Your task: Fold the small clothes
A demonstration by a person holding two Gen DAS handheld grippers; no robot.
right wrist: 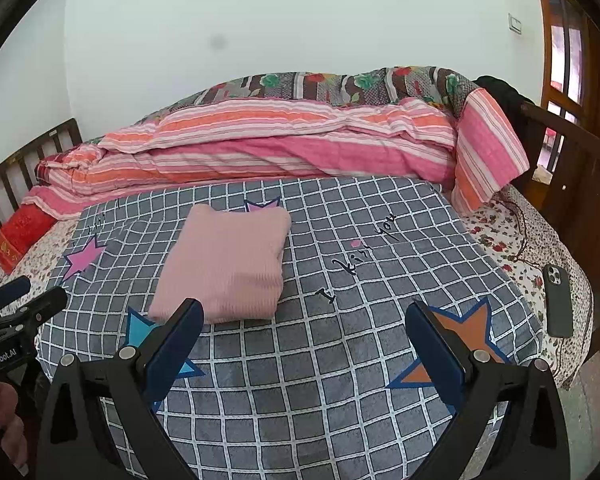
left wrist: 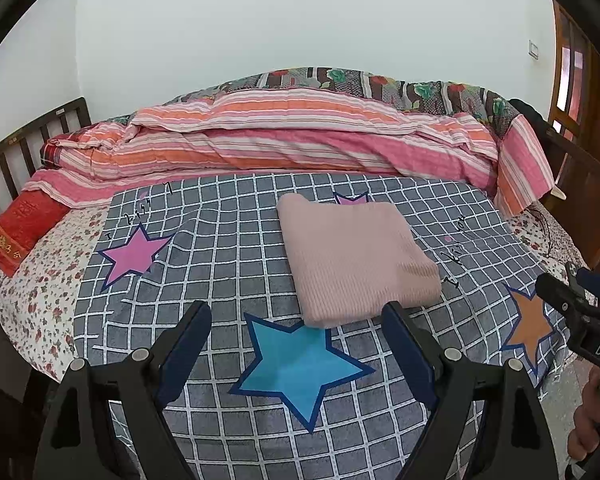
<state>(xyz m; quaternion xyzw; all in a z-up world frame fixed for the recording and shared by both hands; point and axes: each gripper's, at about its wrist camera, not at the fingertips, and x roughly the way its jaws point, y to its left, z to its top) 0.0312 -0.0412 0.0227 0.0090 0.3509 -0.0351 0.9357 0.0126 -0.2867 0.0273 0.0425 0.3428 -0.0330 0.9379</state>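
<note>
A pink ribbed garment [left wrist: 356, 258] lies folded into a neat rectangle on the grey checked blanket [left wrist: 236, 248] with stars. It also shows in the right wrist view [right wrist: 228, 266]. My left gripper [left wrist: 296, 320] is open and empty, held above the blanket just in front of the garment. My right gripper [right wrist: 304, 320] is open and empty, to the right of the garment. The right gripper also shows at the right edge of the left wrist view [left wrist: 580, 300]. The left gripper shows at the left edge of the right wrist view [right wrist: 24, 304].
A rolled pink and orange striped quilt [left wrist: 300, 140] lies along the back of the bed. A red pillow [left wrist: 20, 228] is at the left. A dark phone [right wrist: 558, 300] lies on the floral sheet at the right. Wooden bed rails [right wrist: 572, 152] stand at both ends.
</note>
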